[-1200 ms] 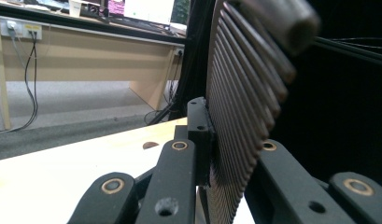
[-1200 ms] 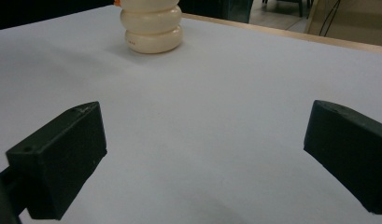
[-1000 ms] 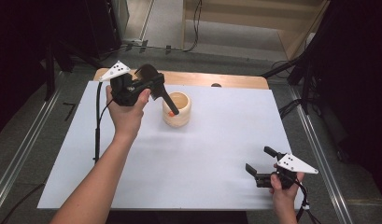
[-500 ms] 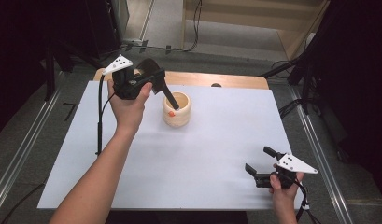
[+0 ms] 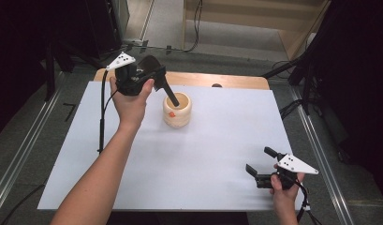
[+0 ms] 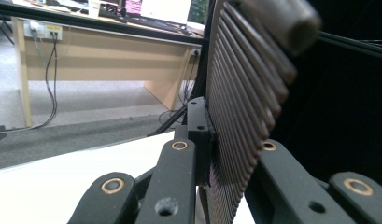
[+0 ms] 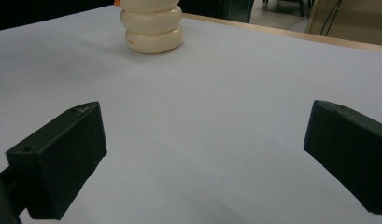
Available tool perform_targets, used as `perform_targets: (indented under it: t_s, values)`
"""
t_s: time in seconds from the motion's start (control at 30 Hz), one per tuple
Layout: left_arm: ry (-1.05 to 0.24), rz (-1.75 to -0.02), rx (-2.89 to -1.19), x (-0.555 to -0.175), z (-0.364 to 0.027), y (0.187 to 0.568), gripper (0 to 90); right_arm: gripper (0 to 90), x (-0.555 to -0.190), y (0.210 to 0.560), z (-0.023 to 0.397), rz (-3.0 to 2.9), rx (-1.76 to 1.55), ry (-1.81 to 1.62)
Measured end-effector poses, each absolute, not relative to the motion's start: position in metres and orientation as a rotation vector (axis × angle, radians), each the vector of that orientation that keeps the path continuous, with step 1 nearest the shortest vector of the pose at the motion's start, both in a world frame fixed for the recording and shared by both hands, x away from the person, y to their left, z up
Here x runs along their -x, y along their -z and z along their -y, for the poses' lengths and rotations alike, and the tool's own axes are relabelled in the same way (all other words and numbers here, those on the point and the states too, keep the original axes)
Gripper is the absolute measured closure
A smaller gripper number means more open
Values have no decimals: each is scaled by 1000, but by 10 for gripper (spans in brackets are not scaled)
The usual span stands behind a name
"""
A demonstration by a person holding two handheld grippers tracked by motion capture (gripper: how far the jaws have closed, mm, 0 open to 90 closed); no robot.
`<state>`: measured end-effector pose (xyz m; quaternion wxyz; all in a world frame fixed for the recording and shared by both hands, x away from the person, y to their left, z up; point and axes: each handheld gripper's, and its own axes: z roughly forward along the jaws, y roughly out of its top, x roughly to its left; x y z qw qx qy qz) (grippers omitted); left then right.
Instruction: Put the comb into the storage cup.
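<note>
Standing in cream holder (image 5: 177,111): dark ribbed comb (image 6: 244,116), left-gripper-held (image 5: 149,79).

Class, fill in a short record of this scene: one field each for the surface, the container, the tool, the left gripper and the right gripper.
Surface: white sheet on a wooden table
Container: cream ribbed cup, upright, far left of centre
Tool: dark ribbed comb-like piece, its handle end dipping into the cup
Left gripper: shut on the tool, above the cup
Right gripper: open, holding nothing, near right corner
</note>
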<state>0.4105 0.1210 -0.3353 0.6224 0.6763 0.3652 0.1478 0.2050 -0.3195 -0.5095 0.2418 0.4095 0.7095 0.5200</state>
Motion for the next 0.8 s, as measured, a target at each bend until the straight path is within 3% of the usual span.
perform_targets:
  t_s: [0.8]
  values:
    - [-381, -914, -1562, -428, -113, 366, 839, 0, -205, 510, 318, -1945, -1113, -1426]
